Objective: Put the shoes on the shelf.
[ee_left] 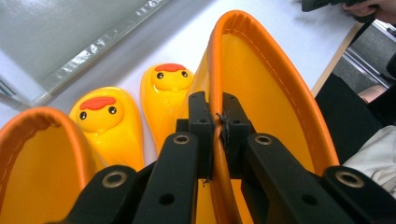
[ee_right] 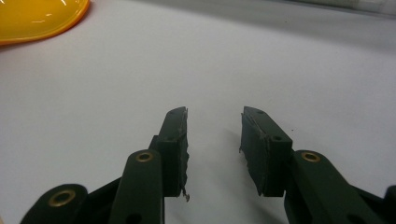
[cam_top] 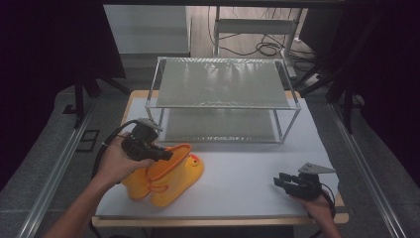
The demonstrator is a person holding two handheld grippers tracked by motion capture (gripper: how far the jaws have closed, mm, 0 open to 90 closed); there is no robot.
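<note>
Two yellow rain boots with orange rims and duck faces on the toes stand side by side at the front left of the table. My left gripper is shut on the orange rim of the right-hand boot, one pad inside the shaft and one outside. The other boot stands just left of it. From above, the left gripper sits over the pair of boots. My right gripper rests low at the front right, open, with bare table between its fingers. A boot's yellow toe shows far off.
A two-level metal wire shelf stands at the back of the white table. The table's front edge lies close to both hands. Aluminium rails run along the left and right sides, and cables lie on the floor behind.
</note>
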